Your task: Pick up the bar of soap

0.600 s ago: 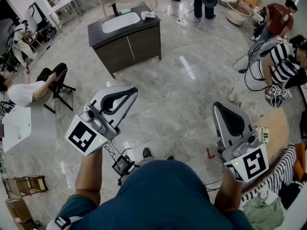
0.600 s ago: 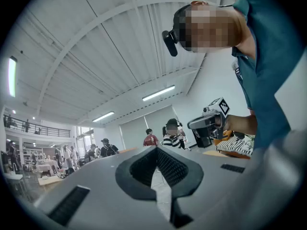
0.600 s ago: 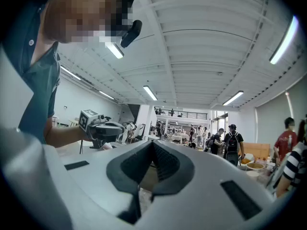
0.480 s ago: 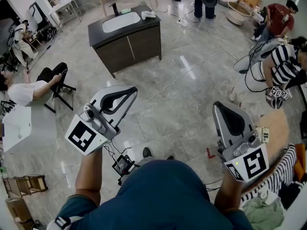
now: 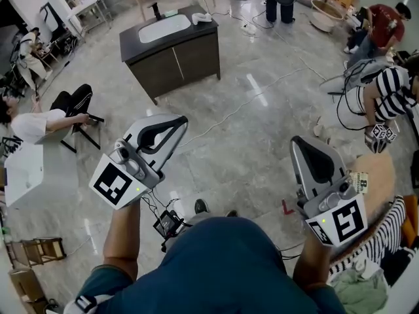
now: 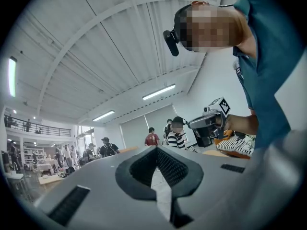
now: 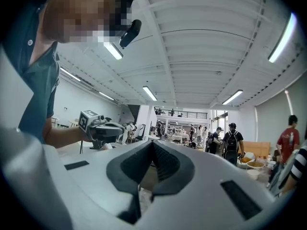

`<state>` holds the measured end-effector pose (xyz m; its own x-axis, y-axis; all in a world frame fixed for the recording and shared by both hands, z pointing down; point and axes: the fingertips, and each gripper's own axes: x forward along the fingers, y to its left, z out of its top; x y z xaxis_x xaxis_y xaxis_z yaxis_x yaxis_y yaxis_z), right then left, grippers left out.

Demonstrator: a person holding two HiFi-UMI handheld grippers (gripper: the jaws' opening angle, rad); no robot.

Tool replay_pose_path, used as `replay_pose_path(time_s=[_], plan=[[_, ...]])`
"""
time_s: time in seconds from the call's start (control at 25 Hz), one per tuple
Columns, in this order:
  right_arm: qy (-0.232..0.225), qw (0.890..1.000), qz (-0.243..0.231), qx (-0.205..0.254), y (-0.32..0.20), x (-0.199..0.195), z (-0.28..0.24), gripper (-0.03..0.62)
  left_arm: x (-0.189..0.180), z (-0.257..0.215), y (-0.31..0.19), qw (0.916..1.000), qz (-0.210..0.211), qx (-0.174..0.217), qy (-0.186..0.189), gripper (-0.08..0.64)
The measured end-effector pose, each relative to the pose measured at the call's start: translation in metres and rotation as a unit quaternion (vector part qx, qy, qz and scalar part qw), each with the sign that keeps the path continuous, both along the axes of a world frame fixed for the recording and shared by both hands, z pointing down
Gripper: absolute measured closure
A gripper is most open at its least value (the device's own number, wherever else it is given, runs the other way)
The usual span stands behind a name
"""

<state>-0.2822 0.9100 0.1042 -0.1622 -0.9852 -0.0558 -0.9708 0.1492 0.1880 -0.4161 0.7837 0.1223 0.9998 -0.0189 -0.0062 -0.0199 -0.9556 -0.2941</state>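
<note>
Marble floor (image 5: pixel 262 142), dark sink cabinet (image 5: pixel 177 61) beyond; left tool (image 5: pixel 175 128), right tool (image 5: pixel 300 150) closed

A dark vanity cabinet (image 5: pixel 175 63) with 2 doors stands on the grey marble floor (image 5: pixel 262 156). A white sink basin (image 5: pixel 163 29) is set in its top, and a black faucet (image 5: pixel 156 10) rises behind the basin. A pale cable (image 5: pixel 229 117) runs across the floor to the right of the cabinet. At the left, a person in a white shirt (image 5: pixel 31 125) leans back on a black chair (image 5: pixel 85 120), near a white box (image 5: pixel 29 175). At the right, a person in a striped shirt (image 5: pixel 387 91) bends low, with a person in a red shirt (image 5: pixel 383 23) beyond. A small black device (image 5: pixel 167 224) lies on the floor, and a red mark (image 5: pixel 286 209) shows well to its right. A wooden stool (image 5: pixel 36 250) sits at the lower left.
</note>
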Motion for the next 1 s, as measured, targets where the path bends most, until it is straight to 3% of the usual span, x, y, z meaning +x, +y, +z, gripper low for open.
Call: replay_pose_path(time_s=[0.56, 1.0], plan=[[-0.033, 0.999, -0.032, 0.000, -0.002, 0.030, 0.021, 0.575, 0.034, 0.018, 0.005, 0.9999, -0.011, -0.003, -0.001, 0.557], [-0.033, 0.999, -0.013, -0.013, -0.068, 0.036, 0.036, 0.577, 0.037, 0.034, -0.064, 0.9998, -0.003, -0.019, 0.005, 0.557]])
